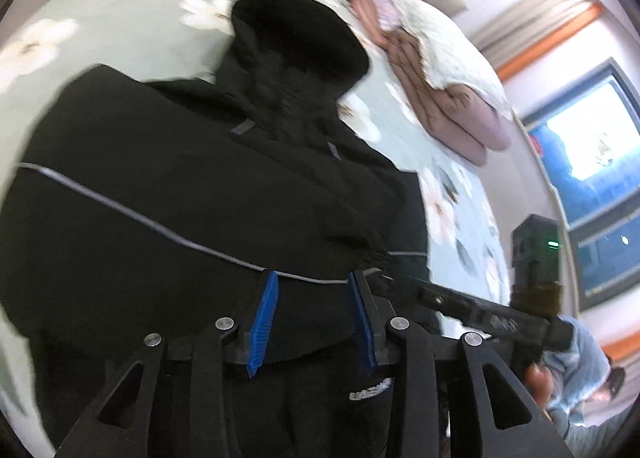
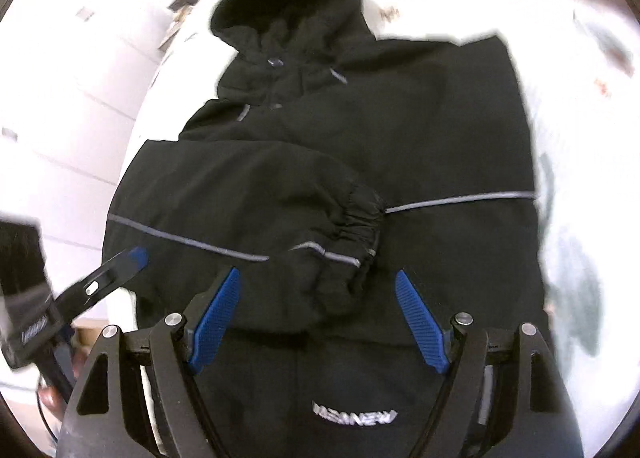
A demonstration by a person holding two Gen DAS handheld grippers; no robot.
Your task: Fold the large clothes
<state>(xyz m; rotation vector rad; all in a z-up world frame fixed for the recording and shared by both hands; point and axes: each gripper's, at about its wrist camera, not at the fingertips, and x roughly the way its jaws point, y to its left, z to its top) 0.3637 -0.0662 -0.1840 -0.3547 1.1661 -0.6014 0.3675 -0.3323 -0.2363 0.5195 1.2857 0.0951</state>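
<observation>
Black jacket [image 2: 320, 178] lies on the bed [image 1: 120, 30]; both tools, left [image 1: 314, 282] and right [image 2: 318, 278], seemingly gape empty.

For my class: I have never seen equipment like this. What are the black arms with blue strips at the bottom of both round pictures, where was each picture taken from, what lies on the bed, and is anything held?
There is no robot here. A person holds a hand tool with two fingers in each hand. The blue strips are the finger pads, and a wide-angle camera on each tool looks along them, hence the round pictures.

One picture comes from the left gripper, the other from the right gripper. The right gripper's view also catches the left one at its left edge.

On the floral bedsheet lies a black hooded jacket, one sleeve folded across its front. A folded pink quilt lies further up the bed.

Nothing is held: both grippers stand open above the jacket.
</observation>
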